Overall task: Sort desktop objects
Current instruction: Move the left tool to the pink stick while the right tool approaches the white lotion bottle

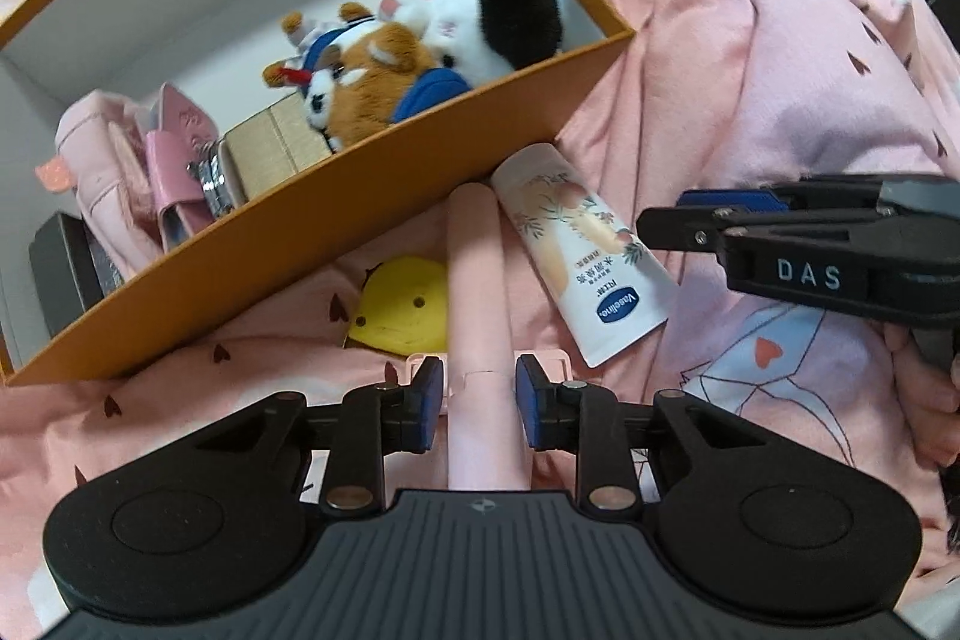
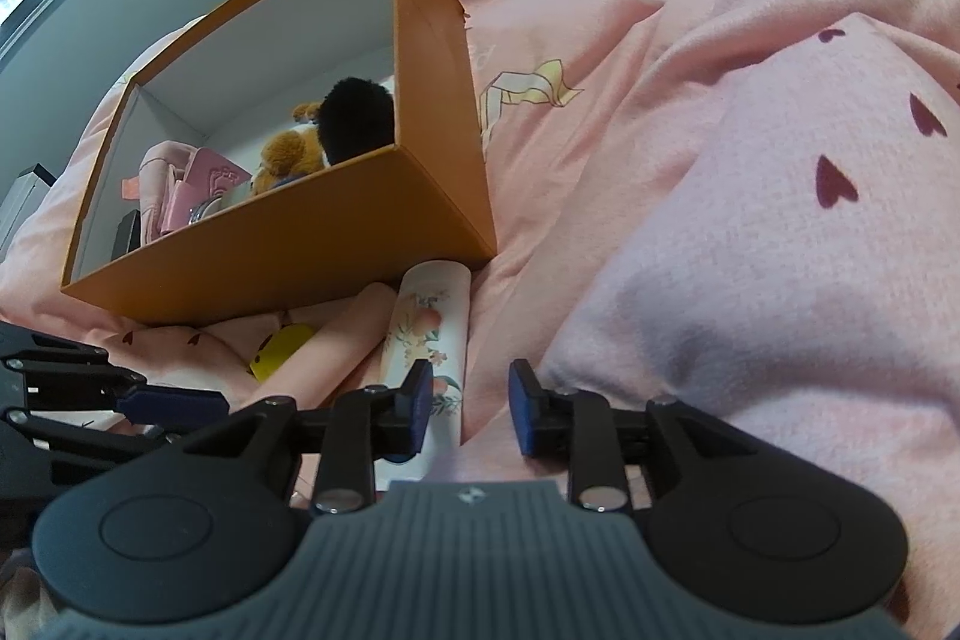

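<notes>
A long pink tube (image 1: pixel 480 292) lies on the pink bedsheet, running from the orange box (image 1: pixel 336 244) back between the fingers of my left gripper (image 1: pixel 480 400). The pads stand just off its sides, so the gripper is open around it. A white Vaseline tube (image 1: pixel 576 250) lies to its right and a yellow toy (image 1: pixel 402 310) to its left. My right gripper (image 2: pixel 470 406) is open and empty, just right of the Vaseline tube (image 2: pixel 429 328). The right gripper also shows in the left wrist view (image 1: pixel 690 214). The pink tube (image 2: pixel 336 346) and box (image 2: pixel 288 250) show in the right wrist view.
The orange box holds plush toys (image 1: pixel 420 58), pink items (image 1: pixel 174 160), a beige case (image 1: pixel 273 148) and a dark box (image 1: pixel 66 262). Rumpled pink bedding (image 2: pixel 750 220) bulges high to the right. A grey wall and a window lie far left in the right wrist view.
</notes>
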A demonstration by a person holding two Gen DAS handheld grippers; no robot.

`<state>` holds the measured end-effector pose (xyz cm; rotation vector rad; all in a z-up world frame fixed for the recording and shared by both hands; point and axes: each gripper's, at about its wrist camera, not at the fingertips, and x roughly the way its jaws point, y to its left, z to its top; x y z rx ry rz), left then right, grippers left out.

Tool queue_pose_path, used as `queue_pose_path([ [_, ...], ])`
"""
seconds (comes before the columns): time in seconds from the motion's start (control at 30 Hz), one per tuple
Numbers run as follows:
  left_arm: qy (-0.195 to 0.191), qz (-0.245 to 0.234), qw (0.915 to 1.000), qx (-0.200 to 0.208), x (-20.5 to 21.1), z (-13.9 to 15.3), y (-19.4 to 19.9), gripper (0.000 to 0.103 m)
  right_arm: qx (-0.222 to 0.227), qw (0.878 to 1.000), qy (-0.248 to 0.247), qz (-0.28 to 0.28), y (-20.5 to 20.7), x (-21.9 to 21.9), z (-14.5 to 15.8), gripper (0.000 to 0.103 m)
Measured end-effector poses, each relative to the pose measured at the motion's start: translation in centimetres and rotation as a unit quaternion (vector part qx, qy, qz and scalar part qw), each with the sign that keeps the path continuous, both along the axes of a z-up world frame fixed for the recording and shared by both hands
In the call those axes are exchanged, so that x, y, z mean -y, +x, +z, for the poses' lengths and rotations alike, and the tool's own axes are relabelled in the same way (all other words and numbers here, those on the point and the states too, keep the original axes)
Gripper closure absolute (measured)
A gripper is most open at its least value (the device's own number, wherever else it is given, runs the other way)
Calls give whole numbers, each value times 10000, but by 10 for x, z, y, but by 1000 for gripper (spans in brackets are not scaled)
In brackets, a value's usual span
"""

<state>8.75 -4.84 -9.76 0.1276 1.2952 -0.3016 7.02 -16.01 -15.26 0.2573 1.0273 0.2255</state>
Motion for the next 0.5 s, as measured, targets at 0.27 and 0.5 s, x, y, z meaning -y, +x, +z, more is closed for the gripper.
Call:
queue_pose_path([
  [0.27, 67, 4, 9999, 84, 2, 5, 4, 67, -21, 9999, -68, 75, 1, -4, -1, 69],
  [0.5, 305, -334, 9989, 84, 20, -5, 18, 50, -31, 9998, -116, 130, 2, -7, -2, 67],
])
